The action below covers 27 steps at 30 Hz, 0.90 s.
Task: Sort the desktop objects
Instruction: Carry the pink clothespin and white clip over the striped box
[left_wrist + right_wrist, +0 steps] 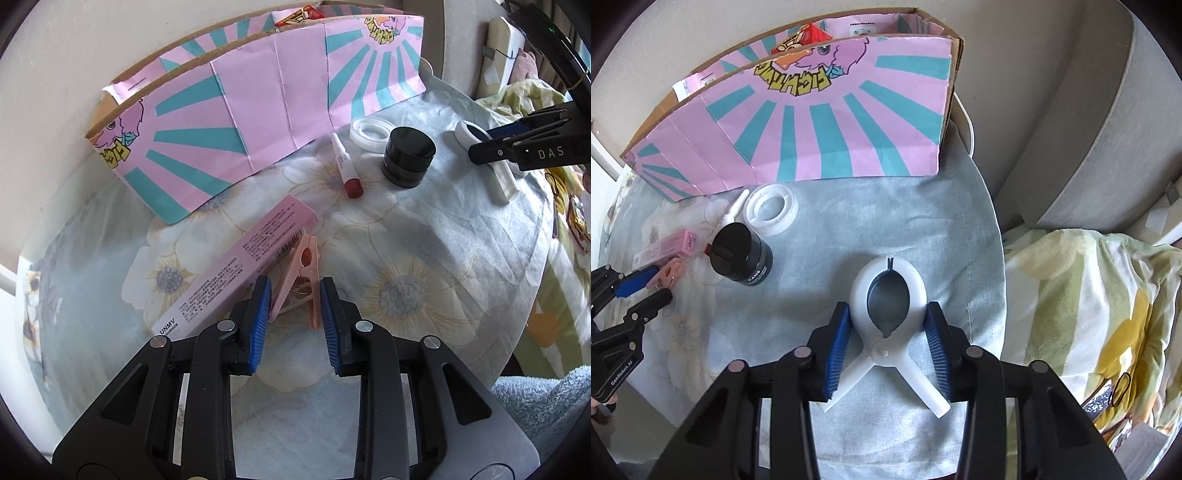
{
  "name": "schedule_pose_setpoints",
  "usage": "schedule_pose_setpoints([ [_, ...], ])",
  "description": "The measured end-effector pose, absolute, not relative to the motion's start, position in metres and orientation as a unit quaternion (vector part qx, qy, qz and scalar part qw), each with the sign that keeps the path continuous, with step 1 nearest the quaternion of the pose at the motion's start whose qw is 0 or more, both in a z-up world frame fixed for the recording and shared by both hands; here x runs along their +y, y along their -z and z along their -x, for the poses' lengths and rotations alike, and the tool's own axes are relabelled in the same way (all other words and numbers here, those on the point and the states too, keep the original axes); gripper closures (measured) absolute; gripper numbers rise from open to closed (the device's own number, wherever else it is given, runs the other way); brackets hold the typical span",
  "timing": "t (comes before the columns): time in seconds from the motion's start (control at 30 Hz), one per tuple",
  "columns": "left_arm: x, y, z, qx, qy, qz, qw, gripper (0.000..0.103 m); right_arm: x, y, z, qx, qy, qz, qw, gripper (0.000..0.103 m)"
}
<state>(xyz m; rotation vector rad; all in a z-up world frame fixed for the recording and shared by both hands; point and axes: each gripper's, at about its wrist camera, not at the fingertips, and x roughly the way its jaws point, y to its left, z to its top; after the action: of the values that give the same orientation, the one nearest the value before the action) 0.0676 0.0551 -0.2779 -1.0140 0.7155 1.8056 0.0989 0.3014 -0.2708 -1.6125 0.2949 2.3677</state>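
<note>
My left gripper (pixel 295 291) is open, its blue pads on either side of a pink clothes peg (pixel 300 280) lying on the flowered cloth, beside a long pink box (pixel 236 266). My right gripper (pixel 888 319) is open around a big white spring clamp (pixel 886 306) with a blue lining; the pads look to touch its round head. The clamp also shows in the left wrist view (pixel 480 147) with the right gripper (pixel 476 147) over it. The left gripper (pixel 661 284) and peg (pixel 666 277) show at the left of the right wrist view.
A pink and teal cardboard box (pixel 280 96) stands open at the back, with a red item inside (pixel 809 37). A black jar (pixel 408 155), a white tape ring (pixel 371 133) and a red-capped white tube (pixel 345 166) lie before it. Bedding (pixel 1089 295) lies right of the table.
</note>
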Motion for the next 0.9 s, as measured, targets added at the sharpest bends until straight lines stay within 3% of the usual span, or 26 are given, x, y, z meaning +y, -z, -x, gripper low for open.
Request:
schedule_pose_setpoints([
  [0.43, 0.042, 0.264, -0.061, 0.240, -0.735, 0.434, 0.463, 0.079, 0.276, 0.252, -0.102, 0.085, -0.832, 0.533, 0.127, 0.065],
  [0.9, 0.034, 0.169, -0.050, 0.208, -0.770, 0.375, 0.473, 0.079, 0.269, 0.176, -0.105, 0.083, -0.873, 0.467, 0.115, 0.065],
])
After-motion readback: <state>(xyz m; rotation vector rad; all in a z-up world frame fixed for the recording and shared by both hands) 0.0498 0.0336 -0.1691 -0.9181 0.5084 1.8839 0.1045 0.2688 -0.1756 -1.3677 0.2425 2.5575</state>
